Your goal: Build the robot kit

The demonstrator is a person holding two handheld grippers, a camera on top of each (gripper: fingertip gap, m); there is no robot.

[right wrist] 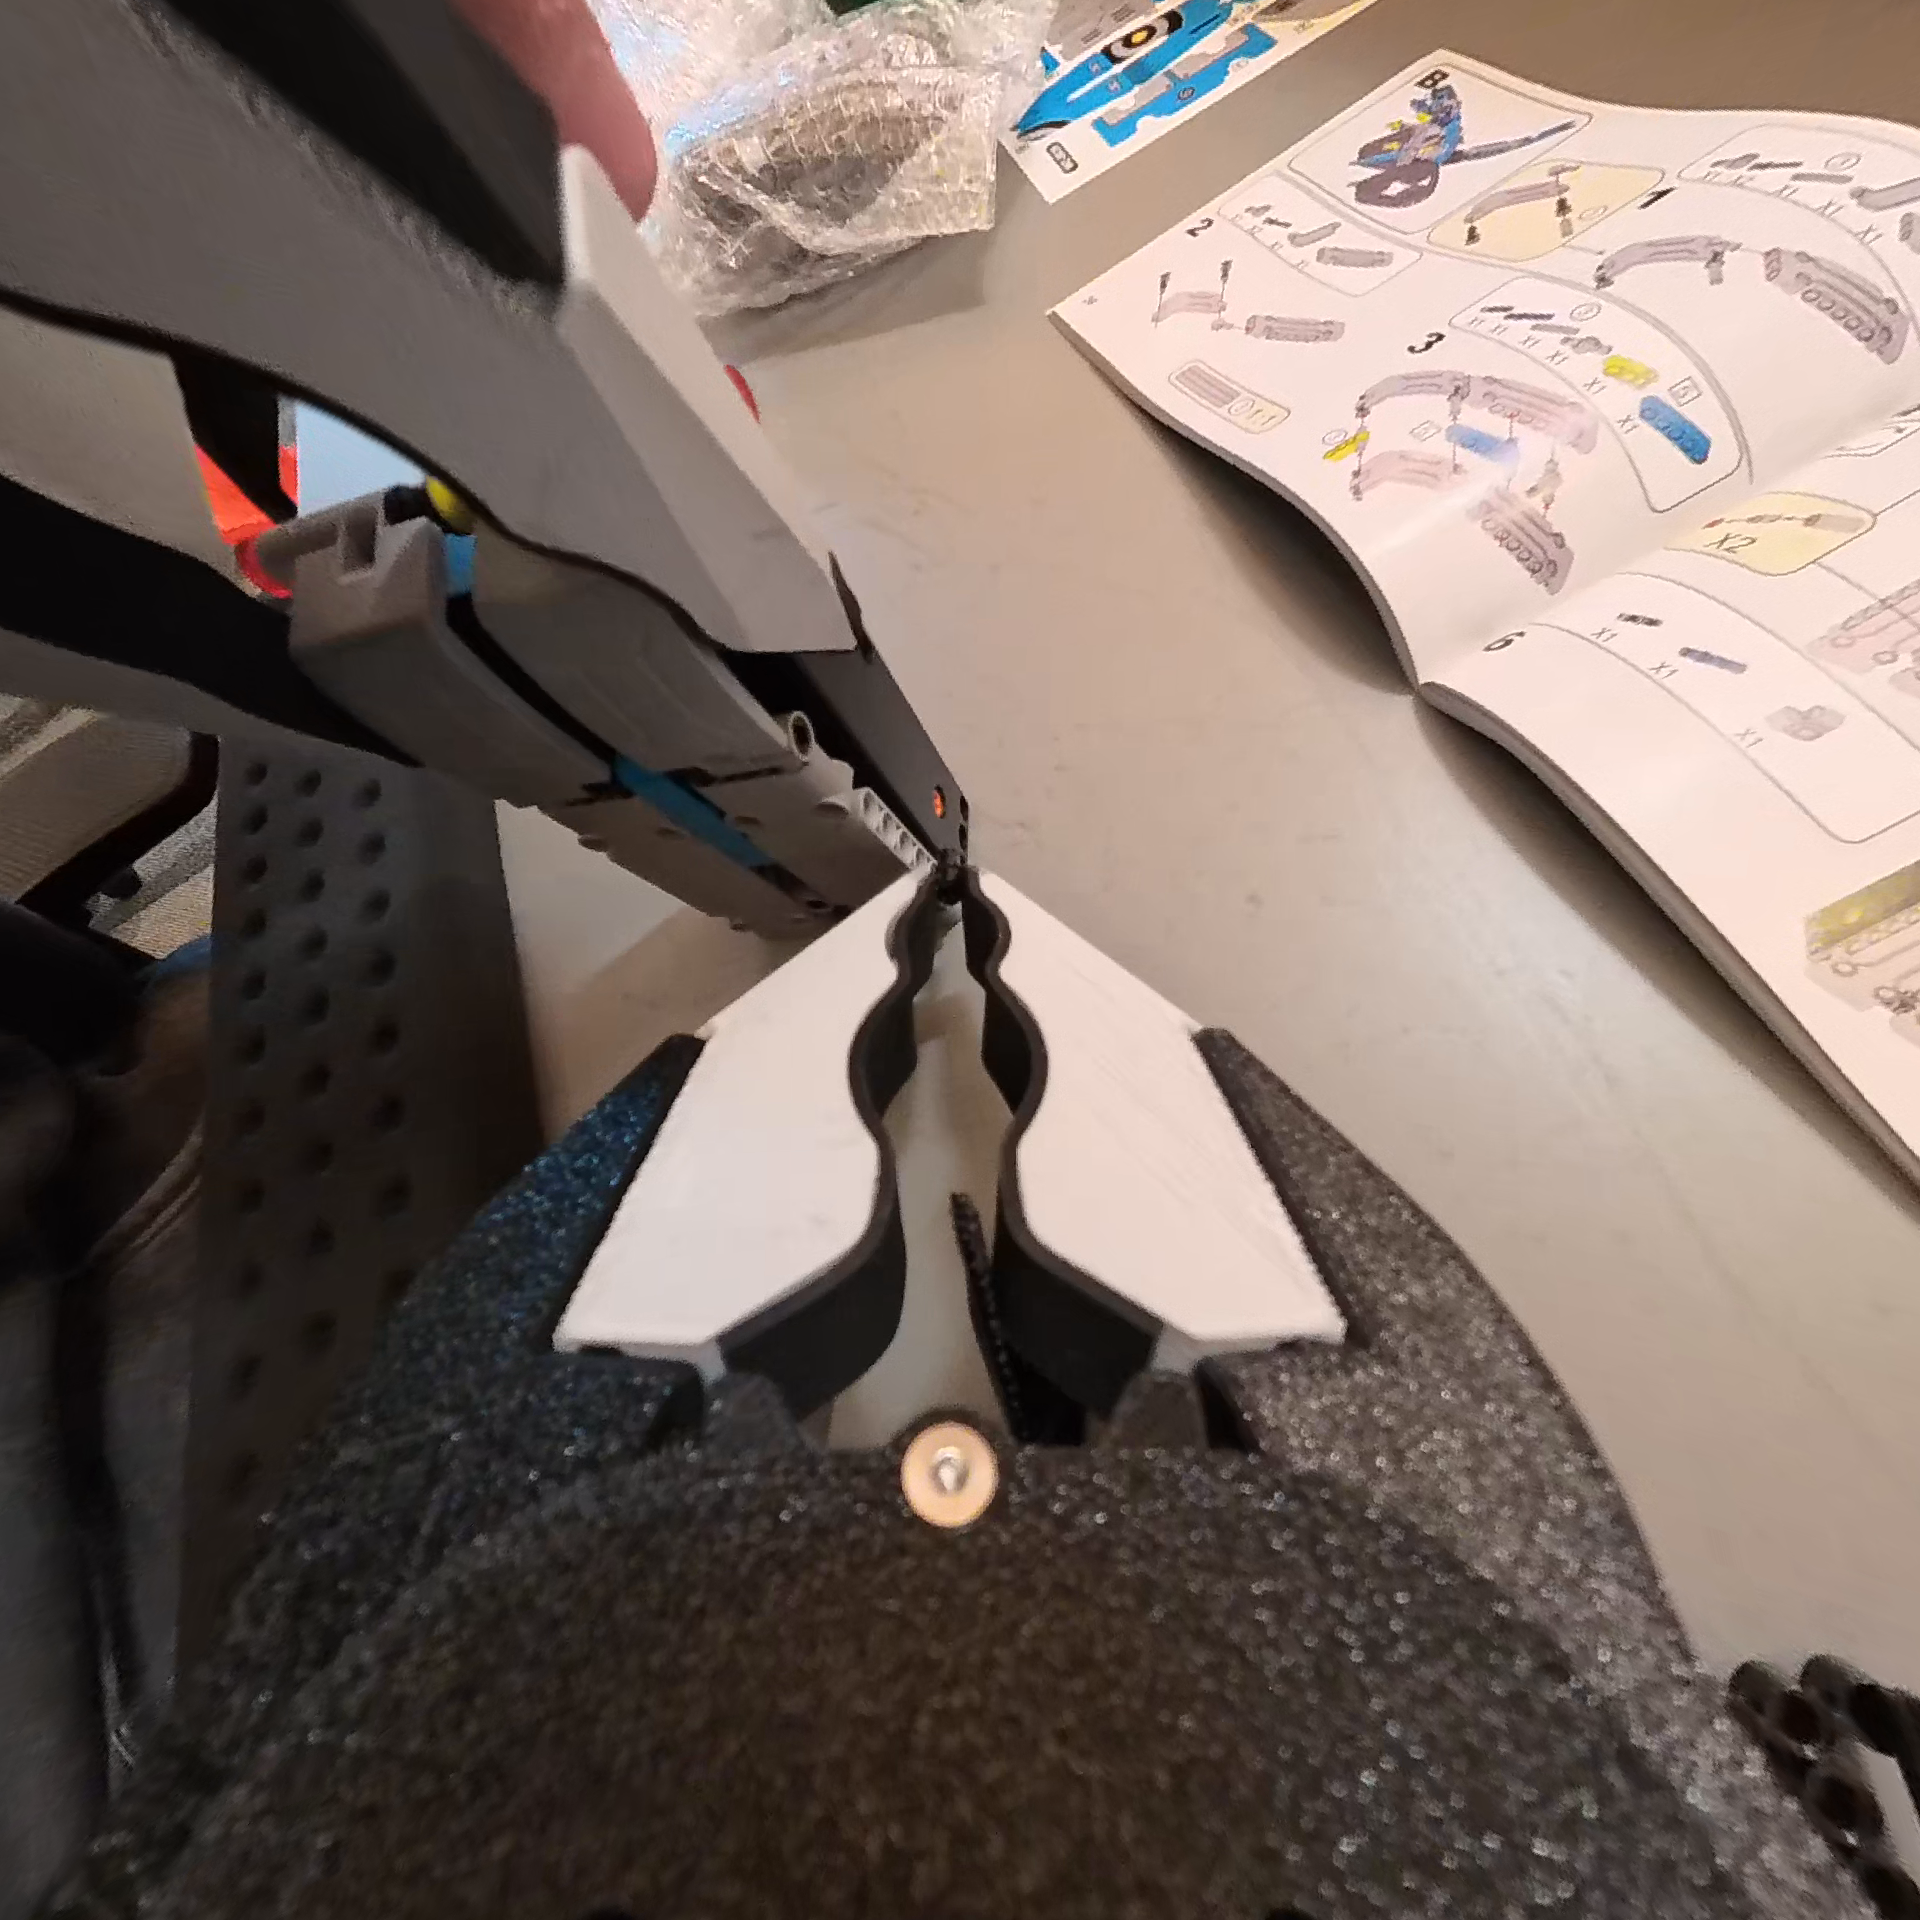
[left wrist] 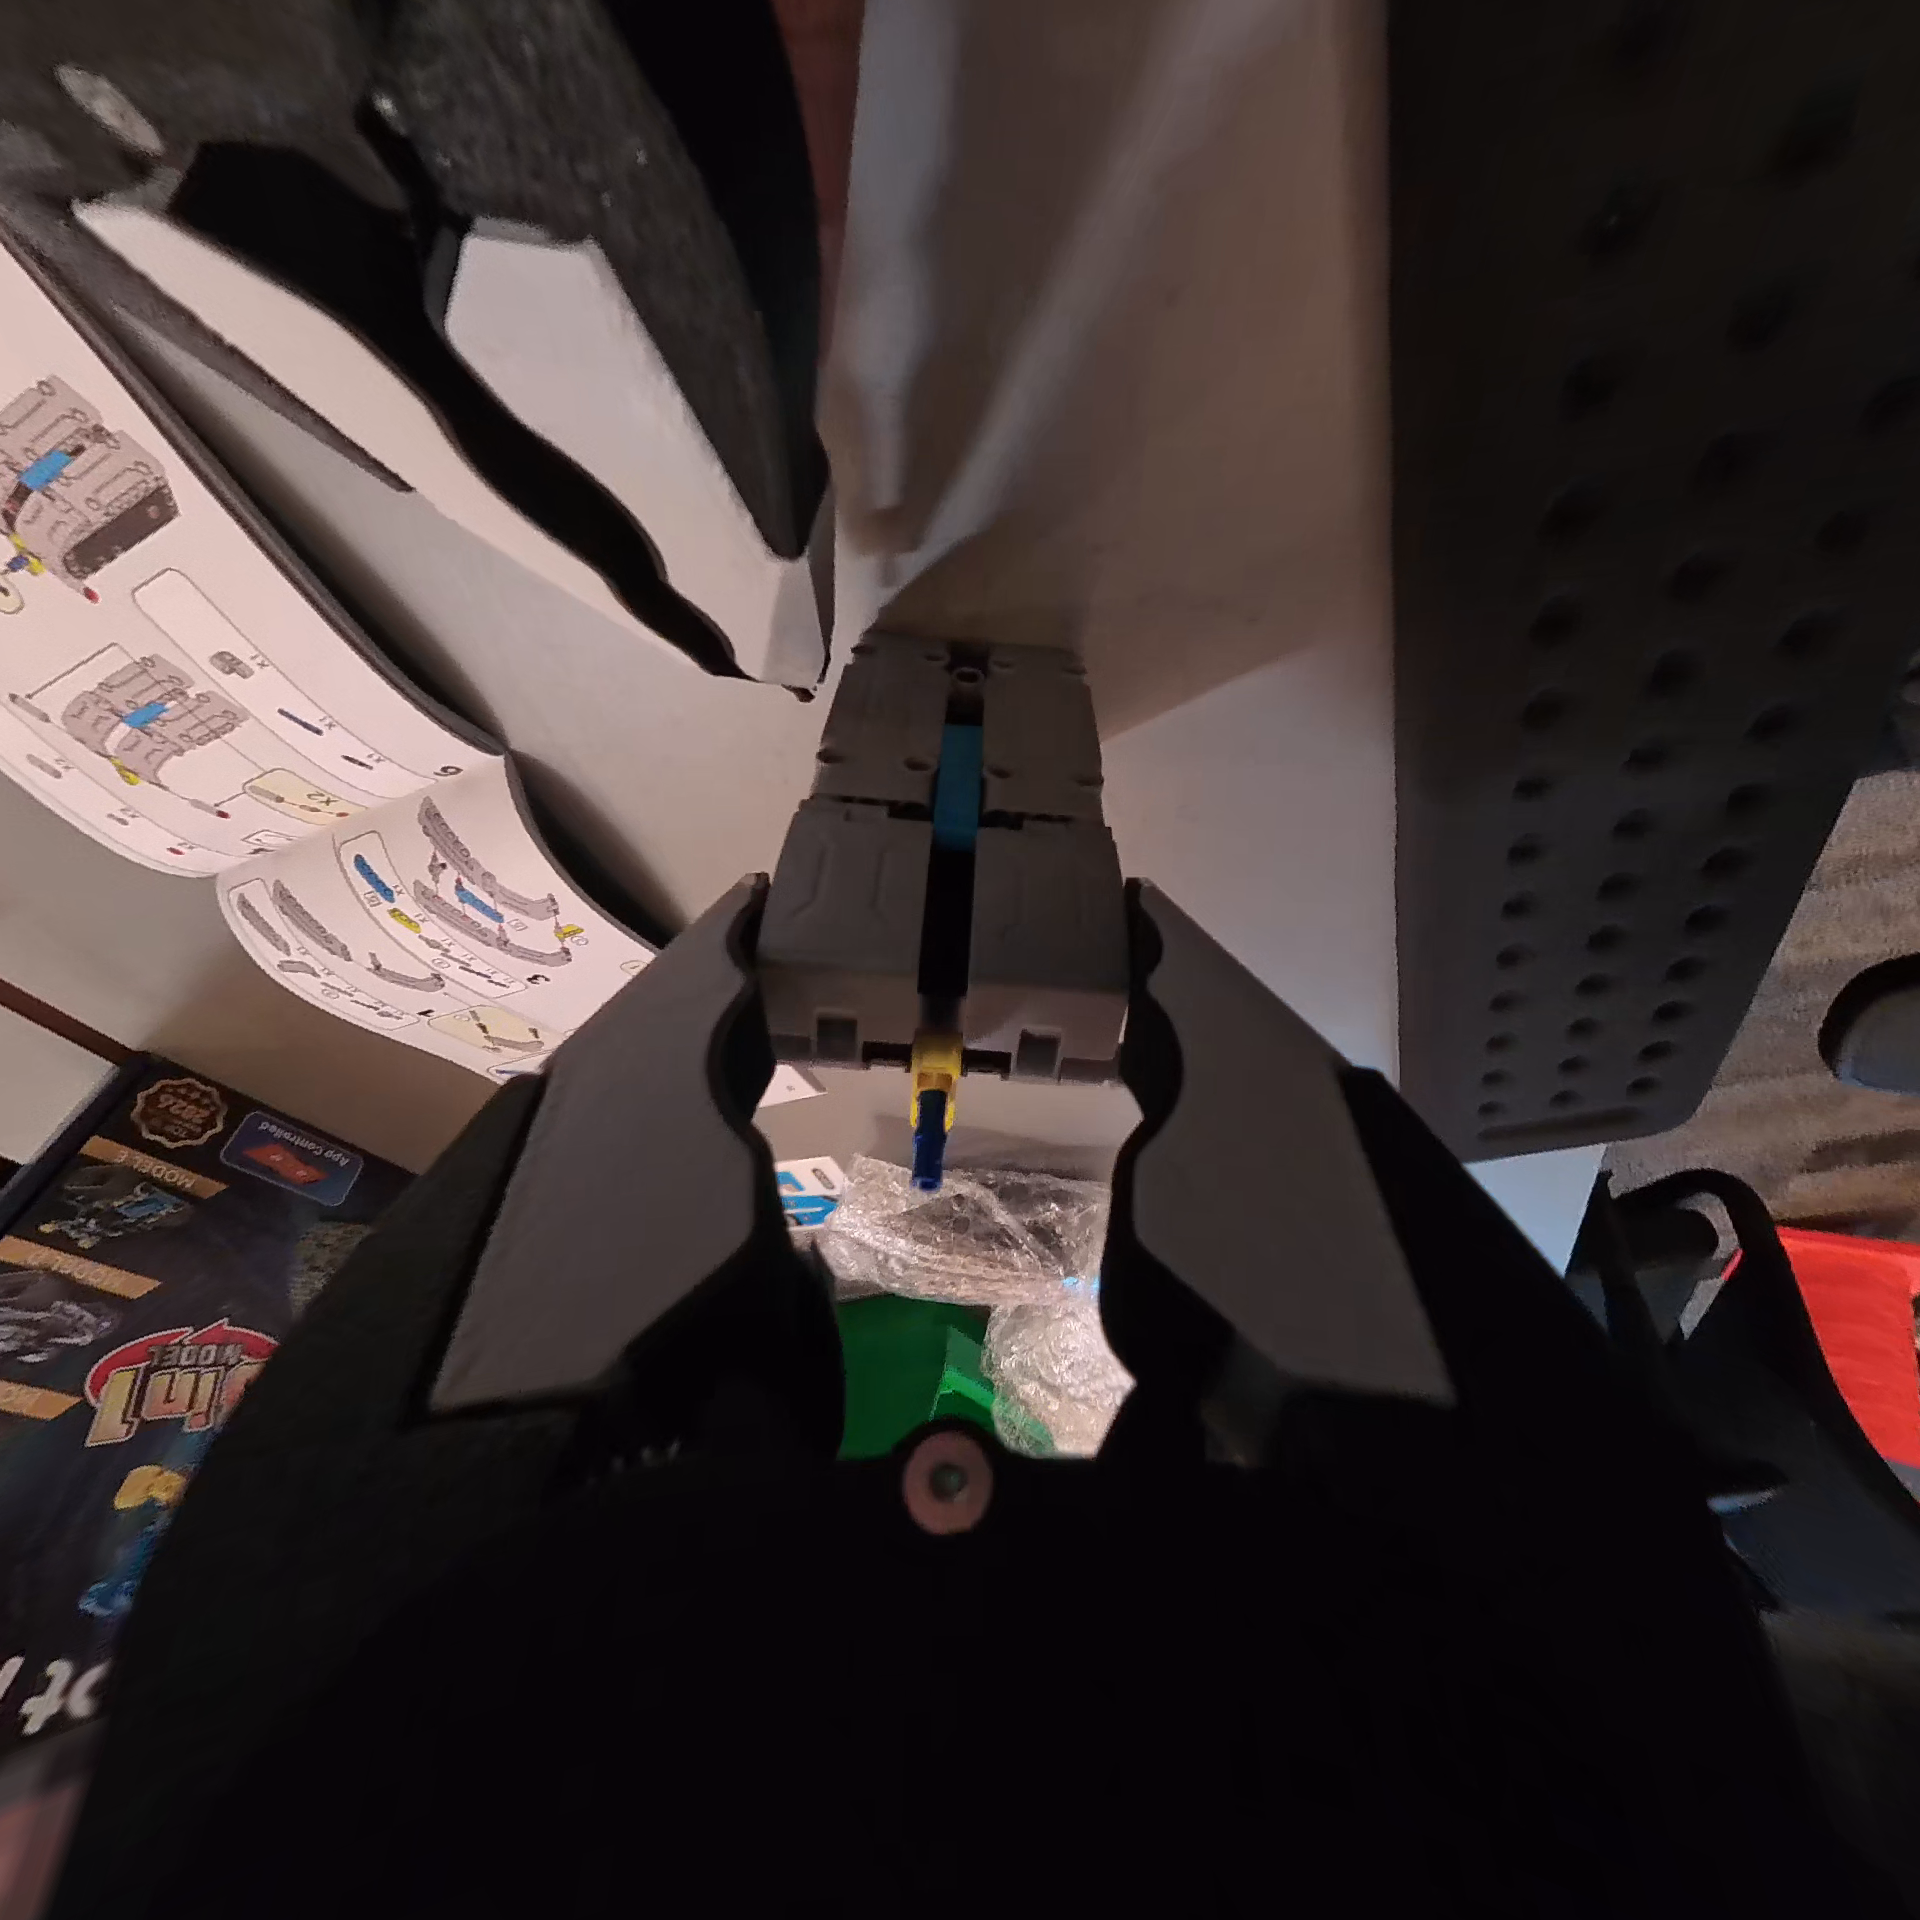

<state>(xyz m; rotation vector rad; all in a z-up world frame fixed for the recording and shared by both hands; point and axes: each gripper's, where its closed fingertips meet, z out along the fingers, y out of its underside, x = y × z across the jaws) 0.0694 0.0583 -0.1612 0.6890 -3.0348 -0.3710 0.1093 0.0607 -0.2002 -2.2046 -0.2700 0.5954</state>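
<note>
My left gripper (left wrist: 943, 904) has dark grey fingers and is shut on a grey brick assembly (left wrist: 852, 914) with a blue and black strip down its middle. A yellow and blue pin (left wrist: 930, 1101) sticks out of the assembly's near end. My right gripper (right wrist: 951, 883) has white fingers with black pads. Its tips are pinched on a small dark piece at the far end of the same assembly (right wrist: 540, 665). The right gripper also shows in the left wrist view (left wrist: 800, 665), at the assembly's far end. One finger (right wrist: 644, 447) of the left gripper shows in the right wrist view.
An open instruction booklet (right wrist: 1558, 468) lies on the beige table (right wrist: 1195, 831); it also shows in the left wrist view (left wrist: 260, 665). A clear bag of parts (right wrist: 831, 156) and a sticker sheet (right wrist: 1122, 114) lie beyond. A printed box (left wrist: 156, 1299) and a perforated grey panel (left wrist: 1662, 623) flank the grippers. My hands' fingertips stand some 6 cm from each other.
</note>
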